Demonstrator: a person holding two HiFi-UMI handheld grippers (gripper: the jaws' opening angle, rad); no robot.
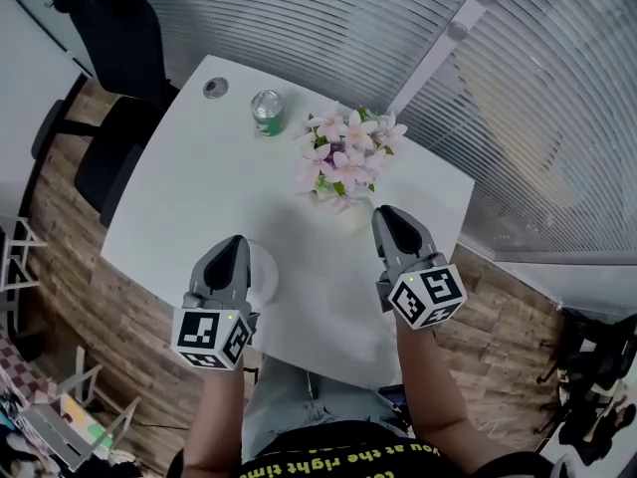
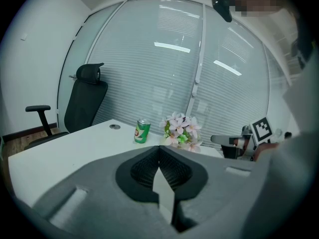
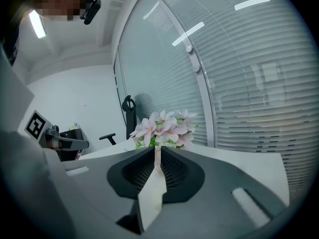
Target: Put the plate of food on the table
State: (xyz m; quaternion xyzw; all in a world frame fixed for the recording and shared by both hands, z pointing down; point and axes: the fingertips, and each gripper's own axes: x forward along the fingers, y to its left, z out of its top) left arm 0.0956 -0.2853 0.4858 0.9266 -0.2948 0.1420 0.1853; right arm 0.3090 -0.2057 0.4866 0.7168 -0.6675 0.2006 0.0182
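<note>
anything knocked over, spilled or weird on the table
Nothing stands out. The green can stands upright, the pink flowers sit upright a little apart from it, and the white table shows no spill or damage.

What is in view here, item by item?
table: 1, white, centre
can: 1, green, far side of table
flowers: 1 bunch, pink and white, right of can
grommet: 1, grey, far table corner
office chair: 1, black, beyond table, left
round thing: 1, white, near table edge, half hidden, unidentifiable
blinds: grey, behind glass wall
left gripper: 1, grey, jaws together, empty, over table
right gripper: 1, grey, jaws slightly apart, empty, near flowers
</note>
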